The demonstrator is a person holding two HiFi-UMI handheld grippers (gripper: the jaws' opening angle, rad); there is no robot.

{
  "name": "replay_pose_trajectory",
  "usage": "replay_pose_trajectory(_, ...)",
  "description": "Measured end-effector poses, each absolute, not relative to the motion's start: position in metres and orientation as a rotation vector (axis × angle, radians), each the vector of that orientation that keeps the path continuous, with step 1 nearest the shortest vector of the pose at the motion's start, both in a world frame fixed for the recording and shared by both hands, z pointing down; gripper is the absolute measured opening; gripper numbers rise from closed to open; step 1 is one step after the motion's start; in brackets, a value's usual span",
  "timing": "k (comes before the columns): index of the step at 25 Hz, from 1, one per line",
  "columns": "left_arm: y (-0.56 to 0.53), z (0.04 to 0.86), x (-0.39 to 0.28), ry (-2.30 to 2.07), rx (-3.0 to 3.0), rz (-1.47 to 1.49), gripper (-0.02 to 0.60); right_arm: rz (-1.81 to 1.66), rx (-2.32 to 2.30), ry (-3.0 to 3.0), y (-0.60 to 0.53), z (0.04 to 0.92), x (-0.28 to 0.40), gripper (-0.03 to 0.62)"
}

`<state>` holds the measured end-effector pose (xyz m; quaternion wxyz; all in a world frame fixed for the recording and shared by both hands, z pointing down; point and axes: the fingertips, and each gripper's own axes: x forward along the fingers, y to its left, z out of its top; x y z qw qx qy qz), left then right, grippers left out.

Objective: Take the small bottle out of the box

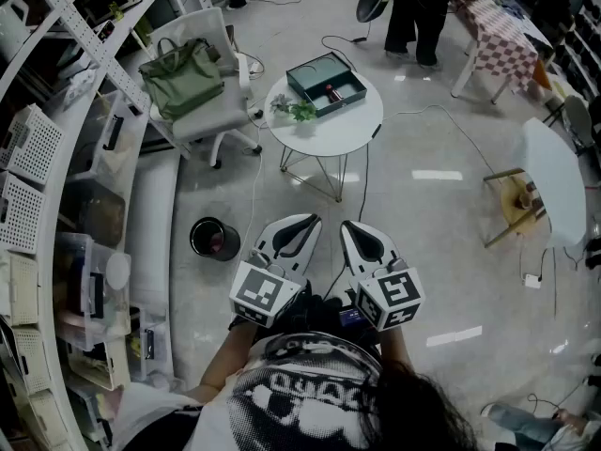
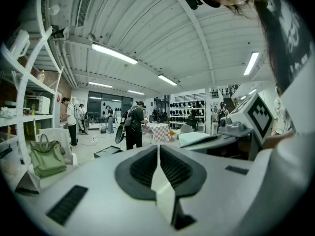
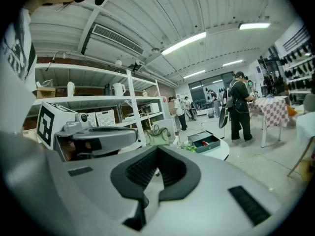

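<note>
The small bottle (image 1: 331,92) lies inside the box (image 1: 315,71), visible as a red-and-dark item in the tray. In the right gripper view the small bottle (image 3: 204,142) shows as a red spot in the box (image 3: 212,140), right of centre. The box is open and dark green. It sits on a round white table (image 1: 338,132) in the upper centre of the head view. A small green plant sprig (image 1: 296,109) lies on the table just left of the box.

To the left of the table stands a white chair (image 1: 225,111) carrying a green bag (image 1: 183,75). A black bin (image 1: 214,238) stands on the floor below the chair. White shelving (image 1: 56,158) fills the left edge of the frame. A table with a checked cloth (image 1: 502,40) stands at the upper right, with a person (image 1: 418,12) beside it.

The left gripper (image 1: 302,222) and right gripper (image 1: 355,227) are held side by side in the lower centre, well apart from the table. On the left gripper (image 2: 158,149) the jaws are together with nothing between them. On the right gripper (image 3: 157,149) the jaws are likewise together and hold nothing.
</note>
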<state>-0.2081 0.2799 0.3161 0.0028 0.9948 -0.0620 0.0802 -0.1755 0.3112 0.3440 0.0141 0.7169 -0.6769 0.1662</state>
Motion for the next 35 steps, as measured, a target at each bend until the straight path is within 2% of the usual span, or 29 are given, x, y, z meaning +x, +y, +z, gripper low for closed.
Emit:
replay_pose_trajectory(20, 0.318, 0.335, -0.202, -0.207, 3.111, 0.366, 0.023, 0.612, 2.237, -2.169, 0.35, 0.362, -0.156, -0.003)
replay_pose_trajectory(35, 0.24, 0.352, -0.148, -0.173, 3.087, 0.362, 0.023, 0.648, 2.228, -2.133, 0.275, 0.381, -0.104, -0.003)
